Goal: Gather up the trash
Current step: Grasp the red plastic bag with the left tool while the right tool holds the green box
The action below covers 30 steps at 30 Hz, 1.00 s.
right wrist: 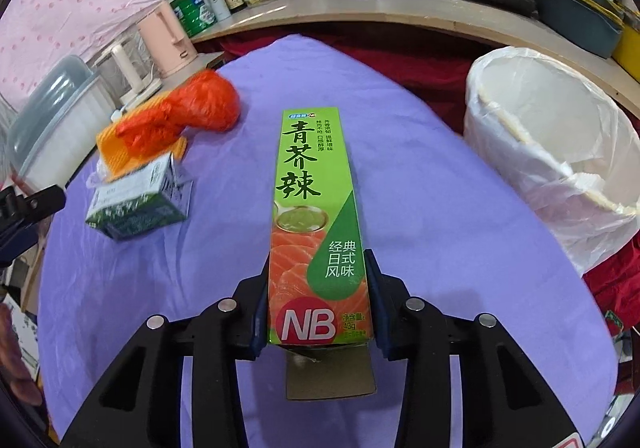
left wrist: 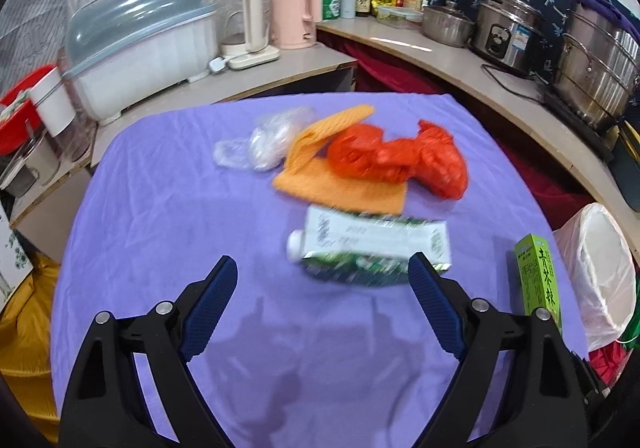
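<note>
A purple cloth [left wrist: 160, 208] covers the surface, ringed by a counter [left wrist: 440, 52] crowded with pots and kettles. Right tongs [right wrist: 318, 268] pinch the green wasabi box [right wrist: 312, 208] by its near end — the white-lined bin [right wrist: 552, 144] stands right of the box. Left of the box lie a milk carton [right wrist: 140, 204] and red bag [right wrist: 192, 112]. Only the left view shows the clear plastic wrap [left wrist: 264, 140] — left tongs [left wrist: 322, 272] spread wide, empty.

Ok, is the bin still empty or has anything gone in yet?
Cannot tell fully. The white-lined bin shows only bare liner on its visible inside wall; its bottom is hidden. The green box is outside it, between the right gripper's pads.
</note>
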Tool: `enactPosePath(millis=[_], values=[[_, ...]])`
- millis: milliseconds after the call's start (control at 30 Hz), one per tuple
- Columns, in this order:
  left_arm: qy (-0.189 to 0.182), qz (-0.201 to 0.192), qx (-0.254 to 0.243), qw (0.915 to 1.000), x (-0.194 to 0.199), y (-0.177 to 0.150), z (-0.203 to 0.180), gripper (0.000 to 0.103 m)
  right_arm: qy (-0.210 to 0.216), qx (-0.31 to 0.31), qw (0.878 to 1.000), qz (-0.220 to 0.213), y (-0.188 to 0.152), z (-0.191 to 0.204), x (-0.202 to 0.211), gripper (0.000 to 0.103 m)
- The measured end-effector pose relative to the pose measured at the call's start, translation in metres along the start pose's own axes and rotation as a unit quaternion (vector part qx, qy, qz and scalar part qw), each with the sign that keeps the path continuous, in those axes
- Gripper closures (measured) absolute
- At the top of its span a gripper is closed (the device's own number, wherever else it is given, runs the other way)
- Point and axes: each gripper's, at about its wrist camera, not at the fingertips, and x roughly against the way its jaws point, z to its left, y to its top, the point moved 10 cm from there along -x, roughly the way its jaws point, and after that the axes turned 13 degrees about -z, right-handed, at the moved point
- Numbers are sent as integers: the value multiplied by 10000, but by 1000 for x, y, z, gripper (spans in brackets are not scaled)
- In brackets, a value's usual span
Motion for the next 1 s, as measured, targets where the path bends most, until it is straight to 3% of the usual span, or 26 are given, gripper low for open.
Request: enactPosePath(millis=[200,467,567,733,833,1000], values=[[-311,-10,249,9992,-39,32,-31,20,58,-109,9997,-225,35,-16,3,64],[-387,199,698,9966,-90,42,-41,24,71,-195,9990,-398,65,-30,-7,64],[-456,312,677,9962,-101,37,-46,39,74,-242,9989,-387,68,-33,-12,64],[-553,455,636,9954,-112,31,-55,78,97,-288,9989,-348,66,-34,-18,64],[-616,420,573,9956,-110,33,-61,94,108,-297,9989,-339,66,-35,-19,64],[-629,249,432,9968,-93,40,-68,98,131,-311,9987,-371,67,-35,-16,64]])
